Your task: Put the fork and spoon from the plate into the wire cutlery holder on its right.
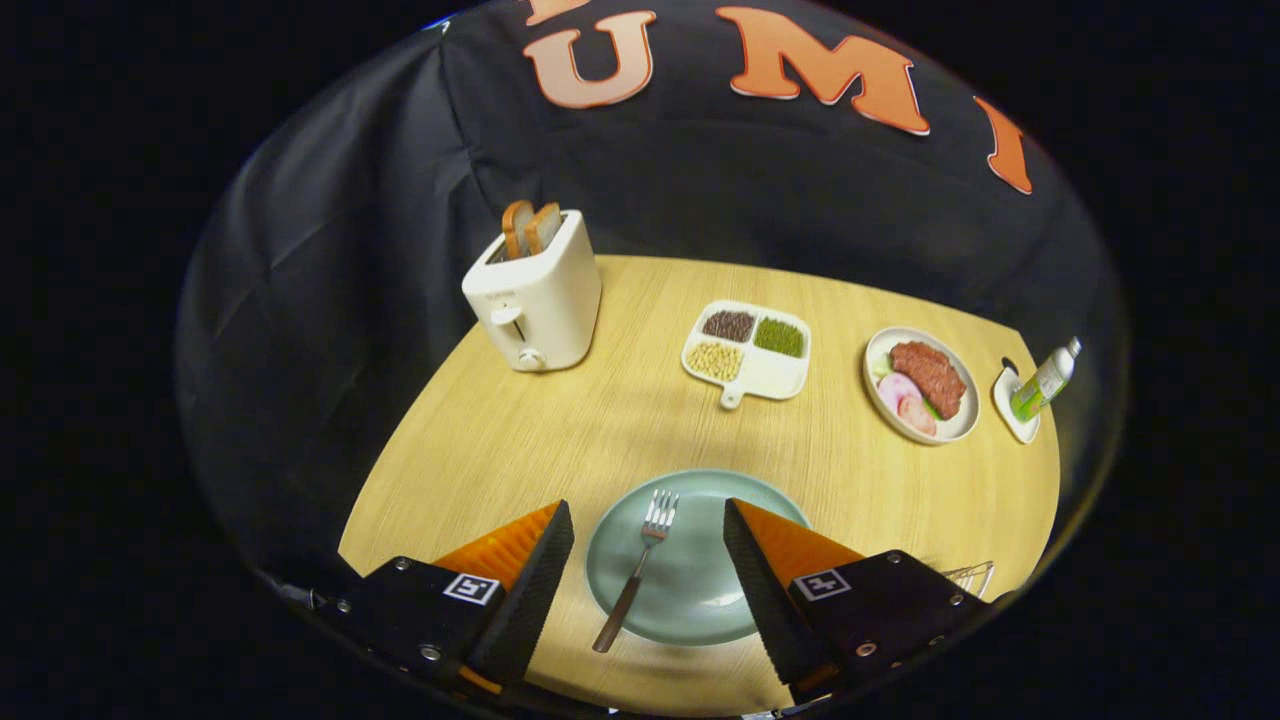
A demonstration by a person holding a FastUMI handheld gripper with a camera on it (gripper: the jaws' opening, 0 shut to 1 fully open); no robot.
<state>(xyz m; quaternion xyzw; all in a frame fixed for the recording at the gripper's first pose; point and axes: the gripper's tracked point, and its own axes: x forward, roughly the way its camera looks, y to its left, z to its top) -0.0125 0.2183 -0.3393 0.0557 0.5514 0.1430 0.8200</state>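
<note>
Pale wood makes up the worktop, the broadest thing we see. On it, nearest us, lies a grey-green plate, and our jaws stand spread wide above it, one finger to each side, holding nothing. The fork rests on the plate between the fingers, tines pointing away from us, its dark handle reaching over the near rim. We cannot make out the spoon. Far left stands a cream toaster with two bread slices upright in its slots. Beyond the plate sits a white divided dish of beans and seeds, then a round plate of meat. Further right, a small green bottle leans on a little white tray. Just beside the right finger, a bit of the wire cutlery holder peeks out.
</note>
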